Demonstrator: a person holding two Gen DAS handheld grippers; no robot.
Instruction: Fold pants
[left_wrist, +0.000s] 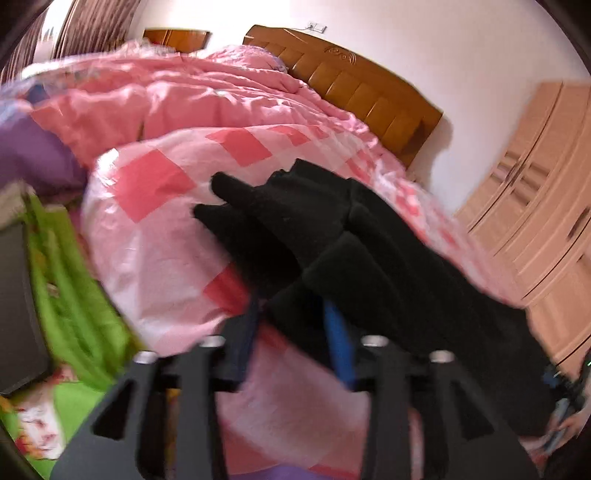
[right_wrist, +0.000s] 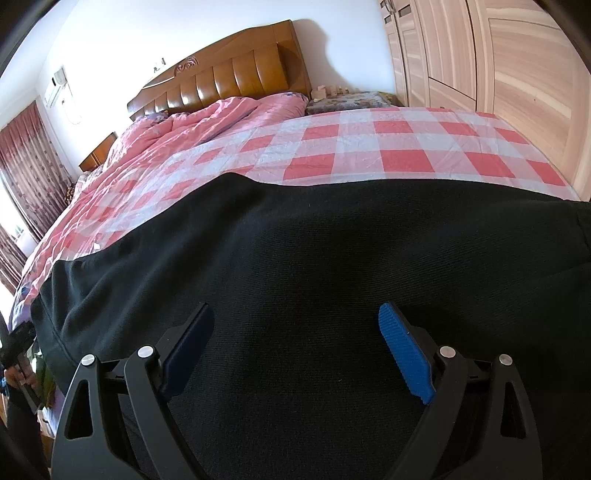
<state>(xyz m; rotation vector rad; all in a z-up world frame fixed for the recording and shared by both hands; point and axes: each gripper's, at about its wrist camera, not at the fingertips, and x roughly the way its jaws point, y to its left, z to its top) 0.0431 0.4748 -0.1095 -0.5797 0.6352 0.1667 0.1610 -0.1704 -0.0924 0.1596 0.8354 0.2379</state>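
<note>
Pants (right_wrist: 314, 258): lying soft and limp across the checked bed (right_wrist: 369, 147), bunching between left gripper (left_wrist: 295, 314) fingers pinching a thick fold; right gripper (right_wrist: 295, 332) fingers spread wide above flat cloth. Likely sagging, needing grips at hems or waistband.

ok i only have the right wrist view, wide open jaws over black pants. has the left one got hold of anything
Observer: Yes. In the left wrist view the left gripper has a bunch of the pants pinched between its pads, though the picture is blurred.
Operator: where do the legs go
Observer: Both leg ends lie side by side on the checked sheet, pointing away from that gripper.
Operator: anything beside the bed on that side
Observer: A green cloth lies off the sheet's edge.
</note>
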